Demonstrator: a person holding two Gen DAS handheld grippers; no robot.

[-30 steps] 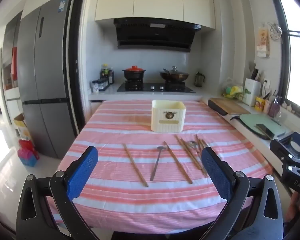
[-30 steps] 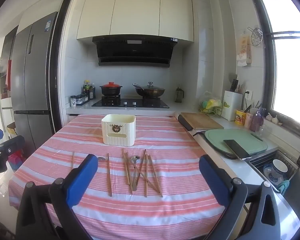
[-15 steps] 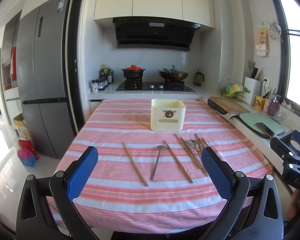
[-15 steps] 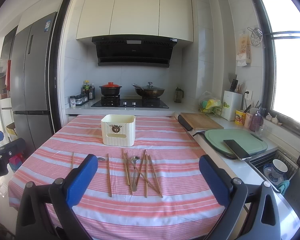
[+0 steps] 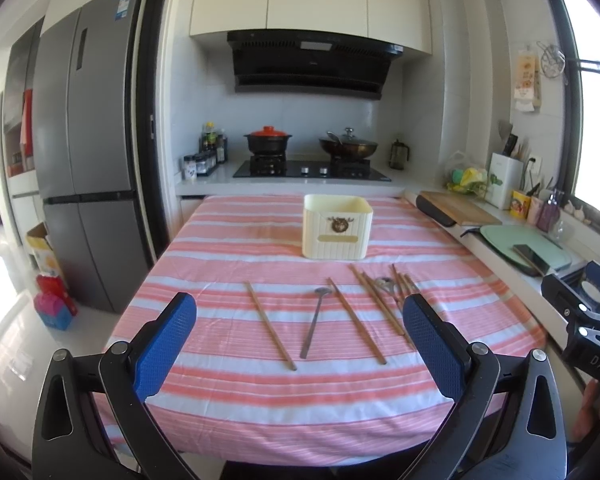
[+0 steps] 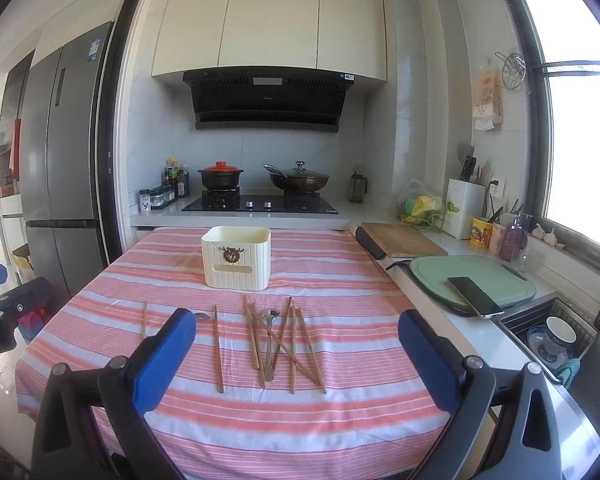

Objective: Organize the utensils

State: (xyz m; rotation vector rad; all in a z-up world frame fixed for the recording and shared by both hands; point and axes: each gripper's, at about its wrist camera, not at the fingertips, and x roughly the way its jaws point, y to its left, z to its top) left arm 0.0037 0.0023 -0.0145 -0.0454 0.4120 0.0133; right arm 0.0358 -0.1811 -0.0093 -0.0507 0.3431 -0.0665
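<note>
A cream utensil box [image 5: 337, 227] stands on the pink striped tablecloth [image 5: 228, 248]; it also shows in the right wrist view [image 6: 237, 258]. In front of it lie a single wooden chopstick [image 5: 271, 325], a metal spoon [image 5: 313, 325], another chopstick [image 5: 356, 320] and a crossed pile of chopsticks with a second spoon [image 6: 278, 340]. My left gripper [image 5: 300, 348] is open and empty above the table's near edge. My right gripper [image 6: 296, 364] is open and empty, near the pile. The right gripper's body shows in the left wrist view [image 5: 584, 320].
A stove with a red-lidded pot [image 5: 268, 142] and a wok [image 5: 348, 146] stands behind the table. A wooden board [image 6: 400, 238], a green board with a phone [image 6: 474, 292] and a sink [image 6: 552, 340] line the right counter. A fridge [image 5: 84, 168] stands left.
Both grippers stay open and almost still. The right gripper has shifted slightly in the left wrist view. Nothing on the table has moved.
</note>
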